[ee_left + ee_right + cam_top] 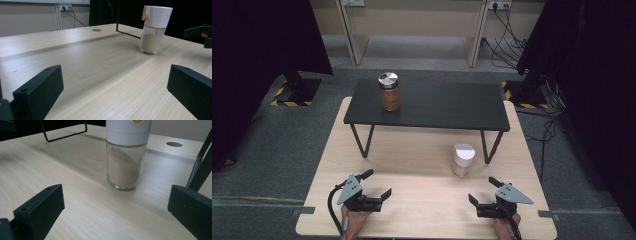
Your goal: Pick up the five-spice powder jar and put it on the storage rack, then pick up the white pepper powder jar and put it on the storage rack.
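Observation:
A glass shaker with a white cap (463, 160) (153, 29) (126, 155), partly filled with pale powder, stands upright on the light wooden table (412, 165), in front of the shelf's right leg. A jar with a silver lid and brown contents (389, 92) stands on the left part of the black raised shelf (437, 105). My left gripper (377, 183) (113, 93) rests open near the table's front left, with nothing between its jaws. My right gripper (483, 190) (115, 213) is open at the front right, its jaws pointing at the shaker a short way off.
The shelf stands on thin black wire legs (362, 142) (492, 146) across the table's far half. The other gripper's black jaw (198, 31) shows at the right edge of the left gripper view. Cables (512, 45) lie on the floor at the back right.

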A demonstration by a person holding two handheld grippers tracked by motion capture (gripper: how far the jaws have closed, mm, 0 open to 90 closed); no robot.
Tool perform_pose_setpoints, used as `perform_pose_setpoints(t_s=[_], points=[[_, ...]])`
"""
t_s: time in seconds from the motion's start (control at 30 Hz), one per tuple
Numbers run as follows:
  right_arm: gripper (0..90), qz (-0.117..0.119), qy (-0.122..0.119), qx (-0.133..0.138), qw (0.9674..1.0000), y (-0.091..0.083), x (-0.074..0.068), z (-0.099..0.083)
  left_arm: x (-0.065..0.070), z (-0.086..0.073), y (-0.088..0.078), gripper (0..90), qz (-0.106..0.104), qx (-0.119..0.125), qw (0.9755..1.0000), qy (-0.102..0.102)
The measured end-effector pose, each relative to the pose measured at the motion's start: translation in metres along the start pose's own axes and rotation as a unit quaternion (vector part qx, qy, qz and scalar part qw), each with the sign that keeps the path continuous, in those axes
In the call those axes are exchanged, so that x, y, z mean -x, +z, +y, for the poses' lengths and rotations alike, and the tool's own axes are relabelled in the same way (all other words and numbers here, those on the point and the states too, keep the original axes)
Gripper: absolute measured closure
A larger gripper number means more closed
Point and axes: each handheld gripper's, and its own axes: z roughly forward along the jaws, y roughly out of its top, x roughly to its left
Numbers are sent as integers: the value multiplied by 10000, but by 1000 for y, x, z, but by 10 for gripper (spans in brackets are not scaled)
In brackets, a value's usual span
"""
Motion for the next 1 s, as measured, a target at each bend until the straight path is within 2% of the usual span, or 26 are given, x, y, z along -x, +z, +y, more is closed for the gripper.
perform_pose_setpoints(t_s=[0.83,1.0], points=[[6,14,-34,-10,10000,0,-1,1,1,0,0,0,16,-3,10000,-1],[6,-13,-31,74,10000,-1,-1,-2,1,0,0,0,0,-11,10000,-1]])
